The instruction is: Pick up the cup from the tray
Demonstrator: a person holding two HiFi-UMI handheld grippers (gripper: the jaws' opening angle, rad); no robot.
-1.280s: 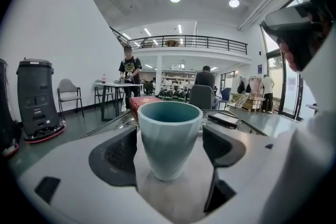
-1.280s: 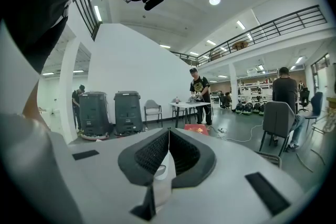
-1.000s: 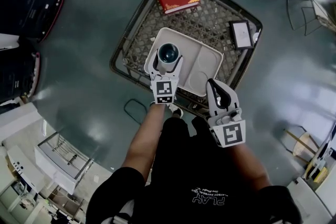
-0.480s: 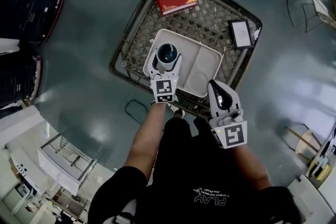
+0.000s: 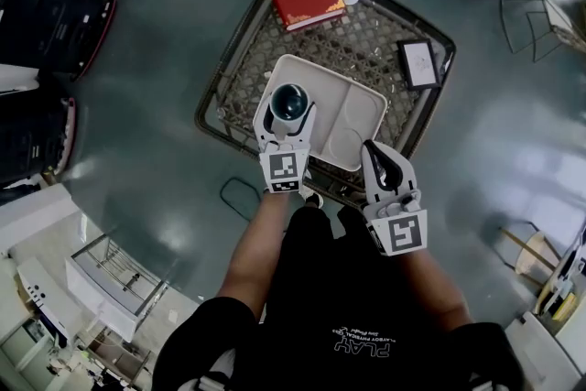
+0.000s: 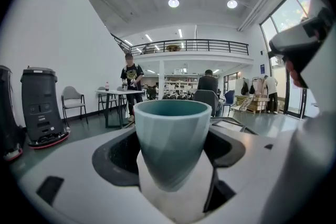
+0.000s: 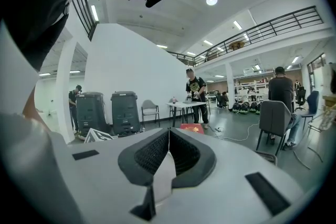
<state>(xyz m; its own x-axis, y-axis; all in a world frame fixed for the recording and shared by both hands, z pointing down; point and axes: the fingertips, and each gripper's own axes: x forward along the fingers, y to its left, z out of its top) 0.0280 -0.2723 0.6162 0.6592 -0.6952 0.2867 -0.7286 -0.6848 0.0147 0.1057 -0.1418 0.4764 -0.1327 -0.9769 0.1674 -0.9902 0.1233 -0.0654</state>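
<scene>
Now cup point(image 5: 289, 101) seemingly higher, left hand-held gripper point(image 5: 286, 113) clamped, tray point(image 5: 354, 112) below

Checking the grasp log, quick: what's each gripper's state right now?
Left gripper: shut on the teal faceted cup.
Right gripper: shut, empty.
</scene>
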